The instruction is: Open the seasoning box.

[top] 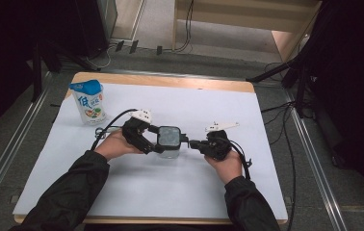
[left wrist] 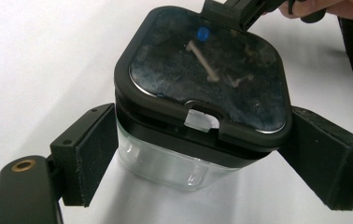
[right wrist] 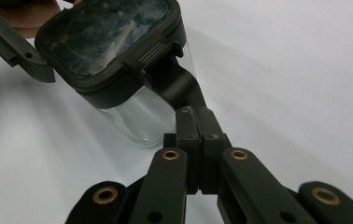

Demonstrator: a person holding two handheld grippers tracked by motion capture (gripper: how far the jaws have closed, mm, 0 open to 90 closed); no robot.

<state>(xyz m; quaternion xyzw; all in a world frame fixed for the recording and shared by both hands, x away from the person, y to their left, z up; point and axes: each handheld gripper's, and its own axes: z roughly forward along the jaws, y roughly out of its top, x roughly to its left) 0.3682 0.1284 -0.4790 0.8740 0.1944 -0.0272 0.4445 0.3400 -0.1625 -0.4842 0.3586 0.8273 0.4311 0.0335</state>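
Nearest you, your two dark sleeves come in over the front edge of the white table cover (top: 180, 192), and each hand carries a gripper toward the middle of the sheet.

Your left gripper (top: 155, 140) is grasping the clear container (left wrist: 165, 163) by its body: in the left gripper view one padded jaw presses the glass wall on each side, just under the black lid (left wrist: 202, 70) (the container looks tipped toward that camera, so the lid's dusty top faces it).

Your right gripper (top: 193, 143) is clenched, jaws pressed flat together. In the right gripper view their tips meet the black tab (right wrist: 177, 86) that juts from the lid's edge; whether they pinch a thin part of it or only touch it, you cannot tell from here.

So the container sits between your two grippers, near the centre of the sheet, and its base seems to be just off the cover.

Farther back, well apart at the far left corner of the cover, a blue-capped white bottle (top: 89, 102) stands upright. Beyond the table, cables lie on the grey floor (top: 170, 60).
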